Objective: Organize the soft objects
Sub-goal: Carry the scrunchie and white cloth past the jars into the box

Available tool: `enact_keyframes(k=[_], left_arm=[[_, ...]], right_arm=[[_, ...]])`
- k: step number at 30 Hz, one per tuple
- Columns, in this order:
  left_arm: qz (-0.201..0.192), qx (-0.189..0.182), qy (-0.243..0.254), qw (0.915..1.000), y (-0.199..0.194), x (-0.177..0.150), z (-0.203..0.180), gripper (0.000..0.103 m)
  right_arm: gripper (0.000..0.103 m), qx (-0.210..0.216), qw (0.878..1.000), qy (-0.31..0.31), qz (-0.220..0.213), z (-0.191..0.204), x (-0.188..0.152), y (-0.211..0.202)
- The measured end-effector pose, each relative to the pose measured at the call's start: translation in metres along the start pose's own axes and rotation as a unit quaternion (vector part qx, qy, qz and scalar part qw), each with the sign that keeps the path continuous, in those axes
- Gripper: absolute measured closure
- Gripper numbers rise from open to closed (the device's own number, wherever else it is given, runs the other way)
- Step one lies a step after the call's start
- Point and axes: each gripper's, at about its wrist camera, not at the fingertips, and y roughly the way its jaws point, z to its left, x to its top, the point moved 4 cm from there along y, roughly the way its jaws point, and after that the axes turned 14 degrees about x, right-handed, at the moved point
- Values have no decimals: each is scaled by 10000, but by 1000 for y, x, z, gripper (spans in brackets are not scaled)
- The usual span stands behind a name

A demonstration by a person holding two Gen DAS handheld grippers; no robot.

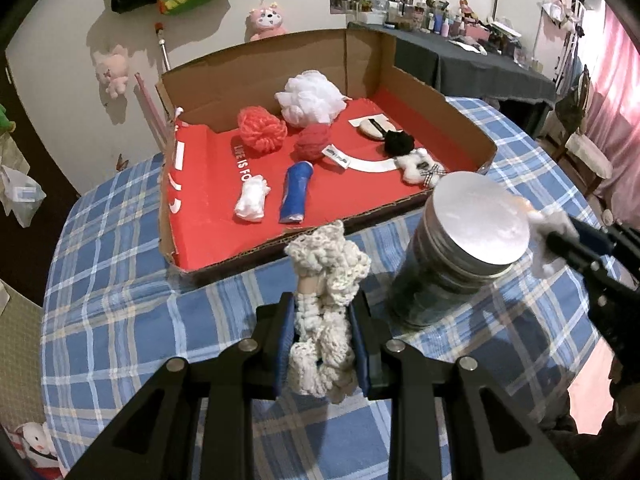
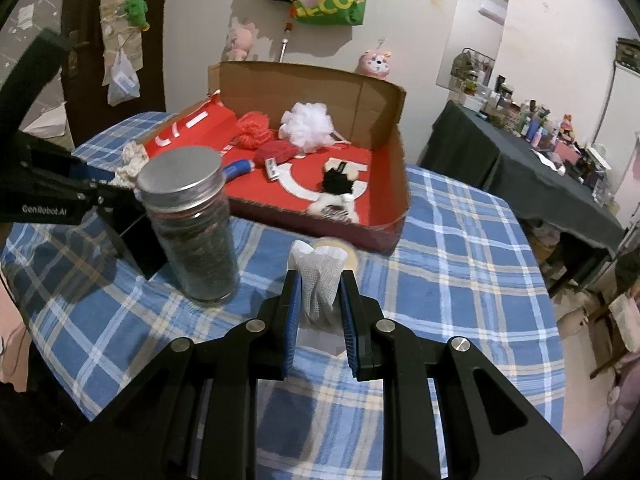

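The left gripper [image 1: 323, 344] is clenching a cream crocheted scrunchie [image 1: 326, 300] between its blue pads, holding it above the blue plaid tablecloth [image 1: 120, 280], just in front of the open cardboard box with the red lining [image 1: 404, 80]. The right gripper [image 2: 320, 312] is clamping a small white-grey mesh pouch [image 2: 320, 280], also in the air over the cloth, near the box's front wall.

Both pieces are looking very light and soft. The scrunchie is bulging and folding above and below the pads, so it is probably giving way under pressure and will not slip easily; taking it across the thick middle, as now, seems sensible. The mesh pouch is thin and limp, and a grip low on its gathered part seems safest, because a loose corner could pull out.

Between the two grippers a glass jar with a flat silver metal lid [image 2: 192, 224] is standing on the cloth; it is hard and could tip over if it is knocked.

In the right view the jar is covering part of the box and most of the left gripper. The jar's dark contents are not clear. Behind the pouch a pale round thing is showing only partly, and I cannot tell what it is.
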Motion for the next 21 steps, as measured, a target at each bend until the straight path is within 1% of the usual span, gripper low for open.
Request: enact_keyframes(k=[6, 11, 17, 21], left_arm=[[41, -124, 83, 9999, 9, 9, -1, 75], [123, -277, 116, 9995, 17, 17, -1, 75], [227, -501, 53, 9985, 27, 24, 2, 75], [265, -745, -46, 9969, 32, 32, 5, 75]], right_arm=[[84, -9, 10000, 42, -53, -11, 13, -4], [84, 20, 10000, -3, -49, -18, 28, 0], [84, 431, 9990, 98, 10, -26, 48, 16], [84, 899, 9955, 261, 107, -28, 59, 32]])
